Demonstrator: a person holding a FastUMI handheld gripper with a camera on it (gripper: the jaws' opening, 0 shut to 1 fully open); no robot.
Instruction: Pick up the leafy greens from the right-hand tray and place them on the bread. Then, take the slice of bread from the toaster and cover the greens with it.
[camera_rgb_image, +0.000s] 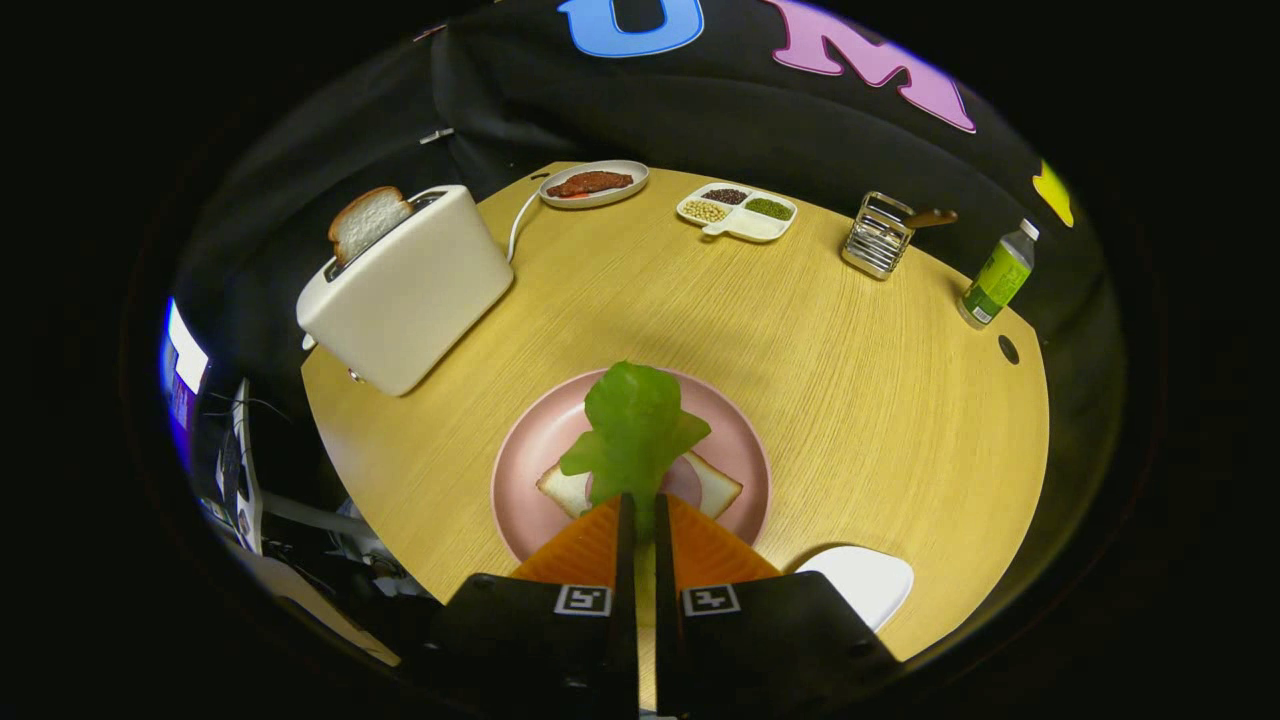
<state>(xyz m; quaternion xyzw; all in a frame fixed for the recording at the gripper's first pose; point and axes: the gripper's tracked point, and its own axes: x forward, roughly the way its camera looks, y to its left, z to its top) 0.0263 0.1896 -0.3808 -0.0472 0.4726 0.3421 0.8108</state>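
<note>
Over on the left of the round light-wood tabletop (800, 330) sits the cream-coloured pop-up toaster (405, 290) with a white slice of bread (367, 222) poking up out of its slot — that one's for later. In the middle, the hand-held gripper (644, 515) has its fingers pinched nearly together on the stem end of a bright green lettuce-like leaf (634, 430), and the leaf hangs out ahead of the fingers, right over the pink round plate (520, 480) where a flat slice of white bread (715, 485) lies. So I'd say we're at the tail end of step one — greens carried over, not let go yet. Whether the leaf actually touches the bread, can't tell from here. Next up is probably lowering a bit and opening the fingers so it lands centred on the slice, not half off. Just right of the fingers there's the white tray (865, 580), looks emptied.
</note>
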